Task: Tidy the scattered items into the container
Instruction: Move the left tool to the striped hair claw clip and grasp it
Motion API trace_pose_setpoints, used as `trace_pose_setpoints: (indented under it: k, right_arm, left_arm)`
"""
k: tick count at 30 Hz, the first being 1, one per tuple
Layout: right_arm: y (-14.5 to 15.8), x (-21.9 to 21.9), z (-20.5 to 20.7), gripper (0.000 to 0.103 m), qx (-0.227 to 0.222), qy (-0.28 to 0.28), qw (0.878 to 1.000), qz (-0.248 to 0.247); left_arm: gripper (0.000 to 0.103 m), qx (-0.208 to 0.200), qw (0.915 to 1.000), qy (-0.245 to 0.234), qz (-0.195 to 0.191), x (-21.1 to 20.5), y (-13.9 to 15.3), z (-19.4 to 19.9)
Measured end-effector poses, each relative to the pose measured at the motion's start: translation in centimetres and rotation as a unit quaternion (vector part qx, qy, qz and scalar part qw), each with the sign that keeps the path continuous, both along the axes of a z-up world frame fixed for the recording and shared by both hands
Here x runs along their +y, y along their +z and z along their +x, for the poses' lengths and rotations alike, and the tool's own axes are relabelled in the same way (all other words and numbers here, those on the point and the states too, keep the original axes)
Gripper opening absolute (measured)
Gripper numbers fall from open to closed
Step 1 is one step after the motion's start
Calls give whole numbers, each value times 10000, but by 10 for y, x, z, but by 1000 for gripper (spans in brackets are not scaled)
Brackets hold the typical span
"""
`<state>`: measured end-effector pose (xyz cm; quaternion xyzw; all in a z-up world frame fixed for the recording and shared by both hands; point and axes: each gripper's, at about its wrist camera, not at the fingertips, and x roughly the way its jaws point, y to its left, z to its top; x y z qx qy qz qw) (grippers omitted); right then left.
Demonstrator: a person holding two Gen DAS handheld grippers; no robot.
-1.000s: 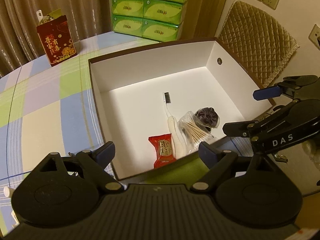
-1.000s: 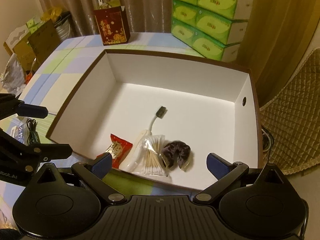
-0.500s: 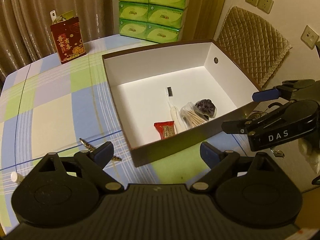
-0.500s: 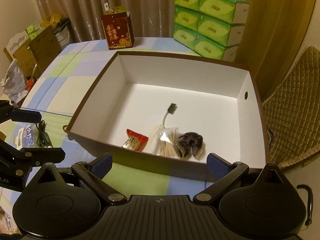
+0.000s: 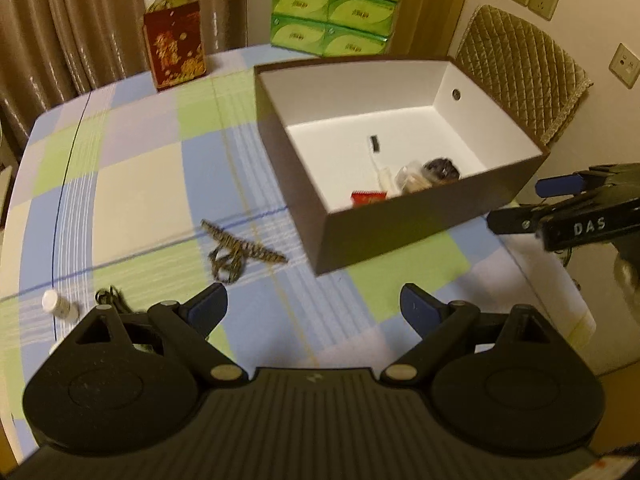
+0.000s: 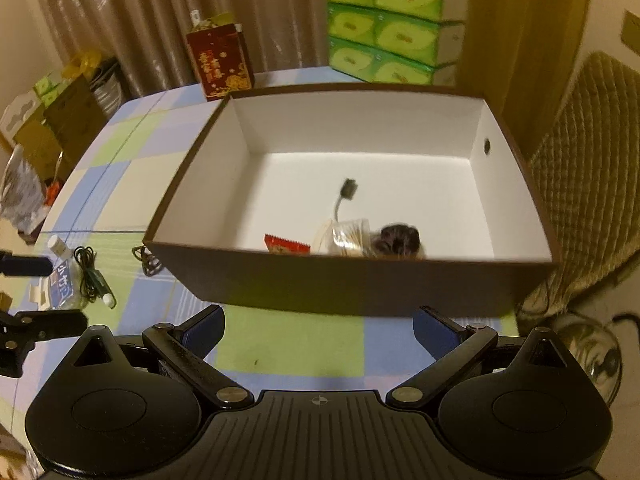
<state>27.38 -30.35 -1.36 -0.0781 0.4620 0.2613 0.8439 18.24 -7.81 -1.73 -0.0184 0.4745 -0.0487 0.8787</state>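
Left tongs (image 5: pixel 313 307) and right tongs (image 6: pixel 319 328) gape wide, empty.

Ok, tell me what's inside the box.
Inside the box: a toothbrush, a red packet, a bag of cotton swabs and a dark bundle. The near wall hides their lower parts.
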Motion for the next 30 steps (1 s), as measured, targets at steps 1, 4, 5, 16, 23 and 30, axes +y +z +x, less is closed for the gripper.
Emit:
trace_pose_setpoints:
  k: [1,4,5,16,23,30]
  right_arm:
    - [-4,-1,-2,98,24,-64,10000,-7]
    - [-18,-6,-6,98,154,-246,9996,-50]
    - [-23,-8,-7,98,207,-294,9993,-72]
    - [-54,-31,14,98,584,-936,9937,-192]
    - [-65,-38,25,98,774,-1206,9893,-255]
    - [-76,-41,29,98,935,-1459,9842,-351]
  left_arm:
    - [90,30,10000,40,24,4,-4,-1]
    - [90,78,9998,187,95,15,-15,-3]
    - [89,89,9997,226,77,19,-18,-3]
    - [69,-19,9993,-258,272,41,-59,20]
    - [66,40,9941,-943,526,54,-81,58]
    - [64,195,9875,-1376,749,62,-104,88]
